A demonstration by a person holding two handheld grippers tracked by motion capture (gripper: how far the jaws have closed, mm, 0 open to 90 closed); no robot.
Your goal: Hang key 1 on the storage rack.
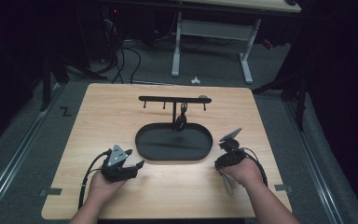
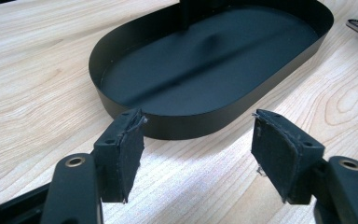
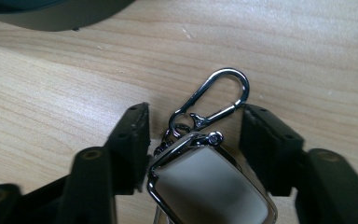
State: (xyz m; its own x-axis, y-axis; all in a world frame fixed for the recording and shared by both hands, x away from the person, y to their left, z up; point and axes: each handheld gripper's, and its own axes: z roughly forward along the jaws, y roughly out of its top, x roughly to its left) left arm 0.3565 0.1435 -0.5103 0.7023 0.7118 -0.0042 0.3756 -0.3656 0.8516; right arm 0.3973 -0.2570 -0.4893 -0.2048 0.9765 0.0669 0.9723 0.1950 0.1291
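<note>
Between the jaws of my right claw [image 3: 193,140] sits a chrome-framed rectangular key fob with a pale face [image 3: 209,189], and its silver carabiner clip [image 3: 214,100] pokes out ahead of the jaws over the light wooden desk [image 3: 307,56]. The jaws flank the fob's frame, but I cannot tell whether they press on it or merely bracket it. I judge the fob light, rigid and slick, since polished metal slides on pads, so the flat sides of the frame look like the best hold; the clip swivels on its small ring and would flop. The fob's lower end is cut off below the jaws. My left claw [image 2: 198,154] stands wide and empty, with the black oval metal tray [image 2: 121,100] just ahead of its pads. From above, a black T-shaped hook stand [image 1: 174,99] rises beyond the tray, with something dark and small hanging from it, too small to identify.
</note>
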